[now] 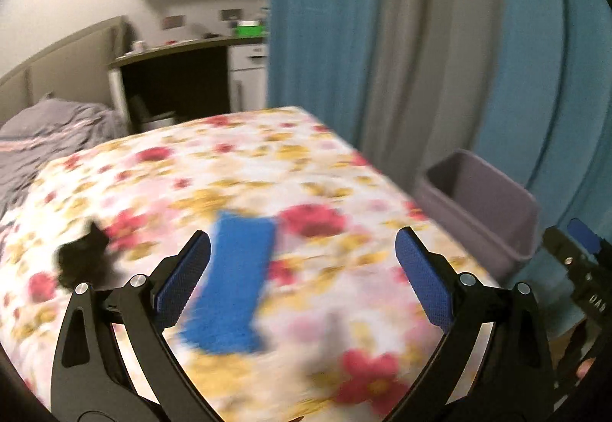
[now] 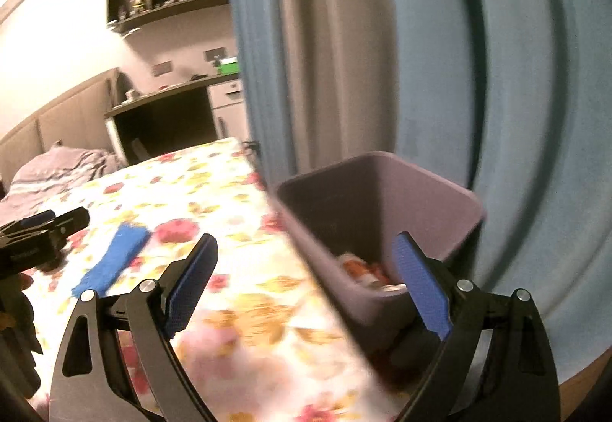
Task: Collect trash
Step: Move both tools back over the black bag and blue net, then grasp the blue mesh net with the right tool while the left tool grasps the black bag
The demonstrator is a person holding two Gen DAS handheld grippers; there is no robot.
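A: Over the floral bedspread (image 1: 237,162), left wrist view: we hold the left gripper (image 1: 302,250) spread wide and empty above the blue strip (image 1: 233,280), whose long axis runs away from us.

B: Right wrist view: our right gripper (image 2: 306,253), equally wide and empty, faces the purple bin (image 2: 382,200); the strip lies well left, so we judge the left nearer.

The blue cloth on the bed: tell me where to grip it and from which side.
Judging by its flat, long shape, pinch the blue cloth across its narrow width at the near end, coming down from above. The open left gripper already straddles it; its outline is blurred.
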